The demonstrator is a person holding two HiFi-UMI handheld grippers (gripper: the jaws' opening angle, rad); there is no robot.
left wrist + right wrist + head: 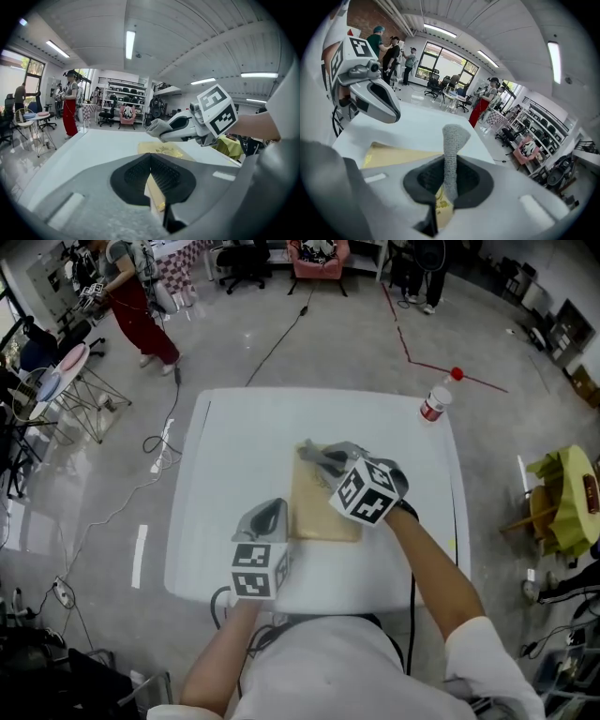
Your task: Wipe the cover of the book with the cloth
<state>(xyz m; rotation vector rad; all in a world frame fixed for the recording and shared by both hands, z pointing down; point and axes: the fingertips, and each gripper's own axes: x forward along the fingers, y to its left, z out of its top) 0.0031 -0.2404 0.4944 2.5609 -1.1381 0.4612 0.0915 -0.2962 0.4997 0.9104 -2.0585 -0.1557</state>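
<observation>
A tan book (319, 517) with gold ornament lies flat in the middle of the white table (234, 446). My right gripper (321, 458) hovers over the book's far end, shut on a grey cloth (333, 452). In the right gripper view the cloth (452, 140) stands up from between the pads, with the book (393, 154) below. My left gripper (267, 514) sits at the book's left edge, jaws closed. The left gripper view shows its pads (136, 176) meeting over the book's near edge (164, 151), nothing visibly held, and the right gripper (161, 129) with the cloth (155, 127) ahead.
A clear bottle (434, 401) with a red cap stands at the table's far right corner. A person in red trousers (141, 310) stands on the floor at far left beside wire racks. A yellow-draped stool (567, 498) is to the right. Cables run across the floor.
</observation>
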